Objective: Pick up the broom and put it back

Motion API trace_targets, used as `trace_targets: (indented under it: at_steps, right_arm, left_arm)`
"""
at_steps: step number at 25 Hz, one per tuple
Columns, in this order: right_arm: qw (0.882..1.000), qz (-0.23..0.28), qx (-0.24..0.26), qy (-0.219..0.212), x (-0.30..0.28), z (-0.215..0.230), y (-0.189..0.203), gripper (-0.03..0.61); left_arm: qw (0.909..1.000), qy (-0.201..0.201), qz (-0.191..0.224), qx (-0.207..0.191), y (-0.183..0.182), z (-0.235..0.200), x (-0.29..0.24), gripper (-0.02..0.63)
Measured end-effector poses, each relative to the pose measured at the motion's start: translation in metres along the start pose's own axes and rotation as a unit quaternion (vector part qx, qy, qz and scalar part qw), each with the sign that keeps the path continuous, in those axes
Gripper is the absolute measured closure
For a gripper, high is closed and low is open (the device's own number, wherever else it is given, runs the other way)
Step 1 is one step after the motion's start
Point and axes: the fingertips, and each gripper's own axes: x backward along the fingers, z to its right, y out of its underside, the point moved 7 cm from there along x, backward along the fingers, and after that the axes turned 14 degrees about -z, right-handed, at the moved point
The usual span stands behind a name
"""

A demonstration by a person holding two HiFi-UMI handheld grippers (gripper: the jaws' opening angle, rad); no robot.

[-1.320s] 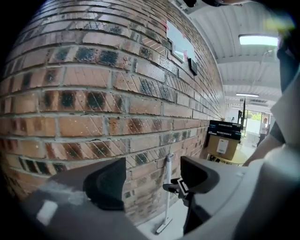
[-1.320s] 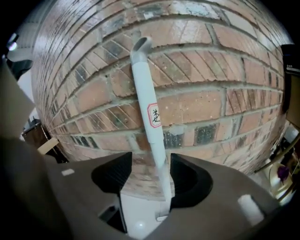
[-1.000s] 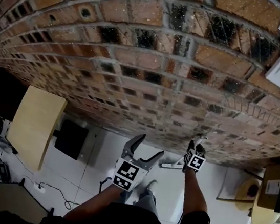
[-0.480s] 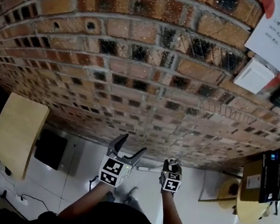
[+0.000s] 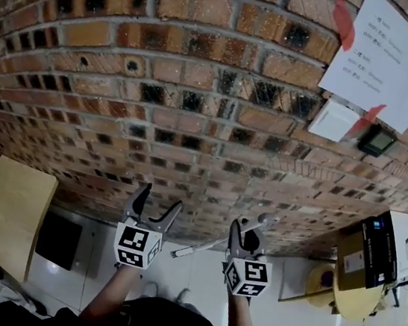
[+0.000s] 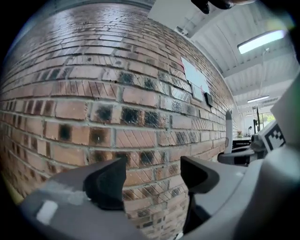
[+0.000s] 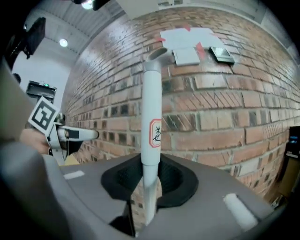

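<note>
Right gripper view: the right gripper (image 7: 150,180) has its jaws pressed together on the broom handle (image 7: 151,108), a white tube that rises from the black pads at lower centre to a capped end near the top of the frame. A small red-bordered label (image 7: 155,133) sits on the tube just above the pads. In the head view the same handle crosses the lower middle of the frame as a slanted pale bar, low end to the left and capped end up to the right, with the gripper clamped near the upper end. To its left in that view the left gripper (image 5: 157,201) is raised level beside it. Its jaws stand spread with only bricks showing in the gap. A brick wall (image 5: 195,119) fills most of the frame beyond both tools. At upper right a paper sheet (image 5: 384,63) is taped to the wall, with a white switch plate (image 5: 333,120) just below it. A wooden board (image 5: 9,210) stands at lower left and a cardboard box (image 5: 383,251) at the right edge.
</note>
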Motion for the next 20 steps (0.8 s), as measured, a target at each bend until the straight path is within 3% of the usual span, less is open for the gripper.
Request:
trace_targets:
  at_steps: [9, 13, 20]
  right_arm:
    - [0.993, 0.108, 0.034, 0.015, 0.040, -0.041, -0.116, 0.492]
    - [0.992, 0.115, 0.052, 0.015, 0.041, -0.051, -0.130, 0.494]
    - [0.994, 0.098, 0.048, 0.028, 0.043, -0.047, -0.121, 0.494]
  left_arm:
    - [0.9970, -0.053, 0.054, -0.017, -0.058, -0.024, 0.046, 0.250]
    - [0.9961, -0.065, 0.058, -0.015, -0.064, -0.029, 0.056, 0.255]
    - [0.9962, -0.062, 0.059, -0.018, -0.061, -0.025, 0.060, 0.255]
